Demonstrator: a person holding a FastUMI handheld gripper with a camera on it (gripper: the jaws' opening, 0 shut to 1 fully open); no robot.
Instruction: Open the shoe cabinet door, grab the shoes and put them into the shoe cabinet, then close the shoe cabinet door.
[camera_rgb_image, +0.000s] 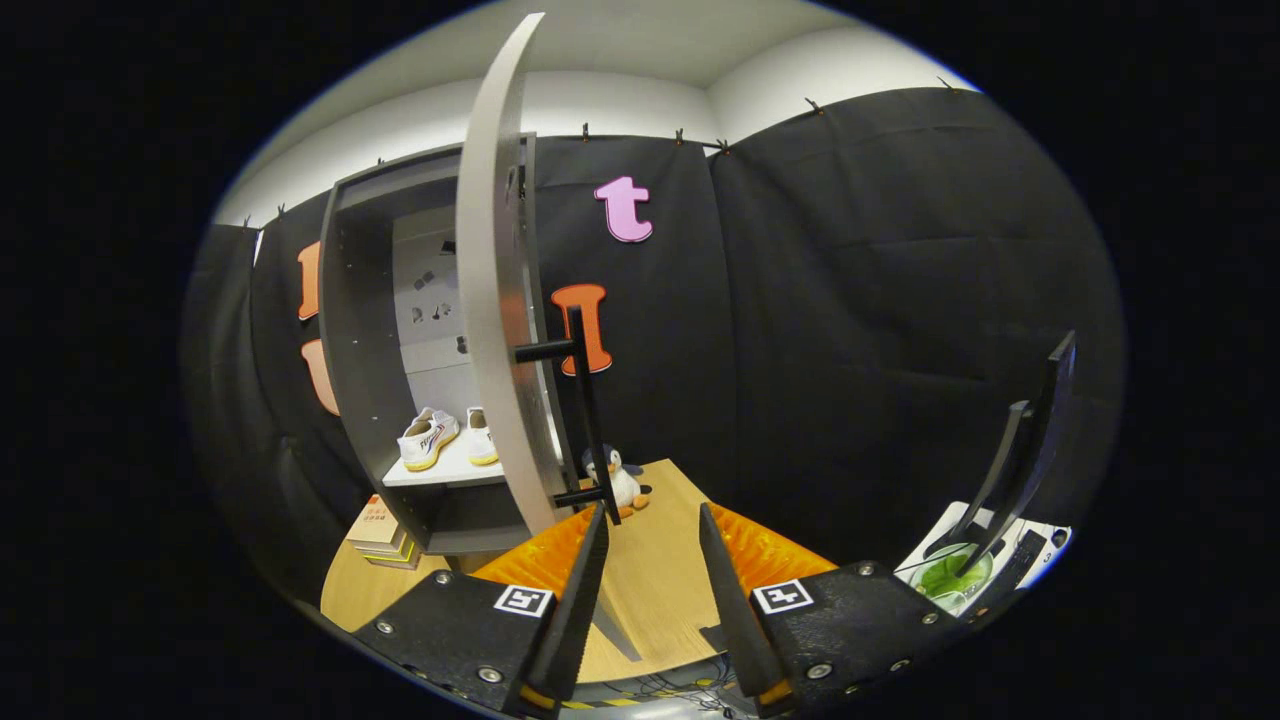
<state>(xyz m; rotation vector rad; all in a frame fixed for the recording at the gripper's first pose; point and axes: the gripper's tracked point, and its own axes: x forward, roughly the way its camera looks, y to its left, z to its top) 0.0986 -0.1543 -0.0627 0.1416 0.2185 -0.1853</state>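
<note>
Black cloth walls surround a wooden tabletop (650, 580); left of centre, white shoes (445, 438) sit inside the grey shoe cabinet (365, 350), door (495, 300) ajar, hand-held gripper (652, 525) released, fingers spread below

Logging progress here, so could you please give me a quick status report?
Claw open, empty, just short of the door handle. Shoes on the cabinet shelf; door open. Toy penguin beyond the fingers.

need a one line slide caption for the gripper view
Hand-held gripper open near the open cabinet door's black handle; white shoes sit on the shelf inside.
</note>
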